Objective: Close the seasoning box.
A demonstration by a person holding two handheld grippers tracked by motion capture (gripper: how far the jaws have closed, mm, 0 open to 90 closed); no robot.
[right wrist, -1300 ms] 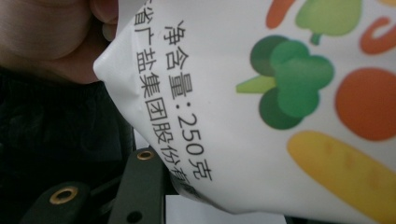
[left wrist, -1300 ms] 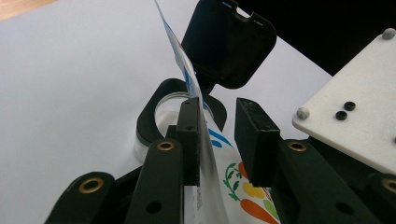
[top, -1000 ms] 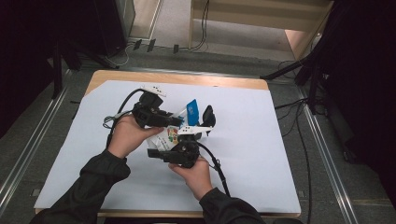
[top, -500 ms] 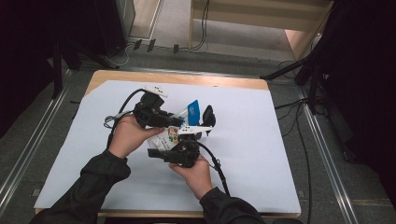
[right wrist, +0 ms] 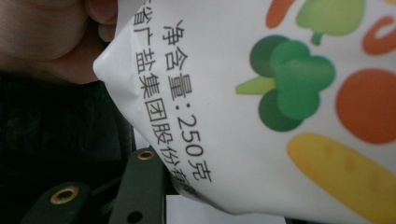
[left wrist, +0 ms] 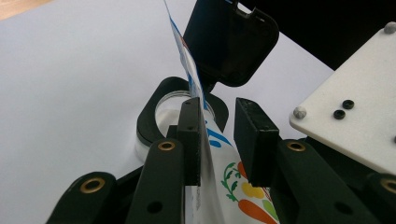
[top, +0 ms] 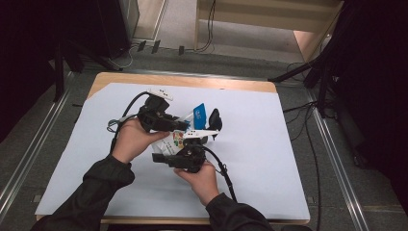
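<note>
White paper covers the table (top: 269, 159). Both the left gripper (top: 185, 126) and right gripper (top: 192, 143) clamp a printed pouch (top: 175, 140) mid-table.

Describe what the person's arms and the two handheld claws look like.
Both arms wear dark long sleeves. The left claw has black jaws with flat rectangular pads and brass-ringed pivot holes. The right claw is black too, topped by a white plate with small screws. A black cable trails from each.

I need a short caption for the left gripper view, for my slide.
Left claw astride a white pouch printed with vegetables, above a black-rimmed jar on the white table cover.
</note>
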